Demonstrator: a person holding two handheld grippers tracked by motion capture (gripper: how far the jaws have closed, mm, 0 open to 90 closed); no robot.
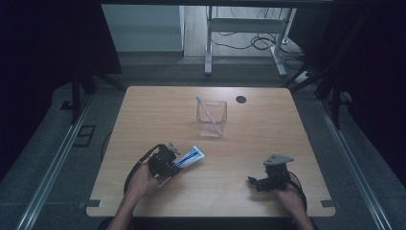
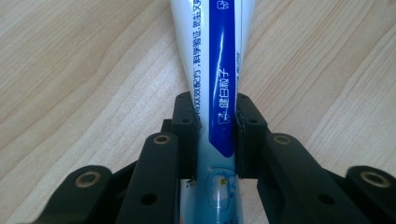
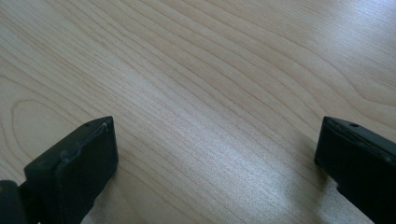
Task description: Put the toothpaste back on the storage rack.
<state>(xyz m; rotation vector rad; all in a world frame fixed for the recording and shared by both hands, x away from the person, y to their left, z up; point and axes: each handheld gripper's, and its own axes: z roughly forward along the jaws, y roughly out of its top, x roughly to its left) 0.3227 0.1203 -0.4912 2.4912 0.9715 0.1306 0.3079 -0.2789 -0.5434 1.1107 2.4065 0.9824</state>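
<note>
Pinching a white and blue toothpaste tube (image 1: 187, 158) near the front left of the wooden table (image 1: 268, 124), the left gripper (image 1: 168, 162) has its jaws pressed against the tube's two sides. In the left gripper view the tube (image 2: 219, 70) runs straight out between the black fingers (image 2: 184, 135), blue stripe and printed characters facing up, with the wood grain beneath it. From above, the tube points away to the right and slightly far from the person's left hand (image 1: 141, 182).

The right gripper (image 1: 261, 181) sits low at the near right of the table, held by the right hand (image 1: 289, 194), a grey three-cornered plate (image 1: 277, 159) on top. Its jaws are spread wide with only bare tabletop (image 3: 210, 93) between them.

Farther back, near the middle of the table, stands a clear square cup (image 1: 211, 117) with a pink and white toothbrush (image 1: 207, 109) leaning inside it. A dark round hole (image 1: 241, 99) lies just right of the cup, towards the far edge.
</note>
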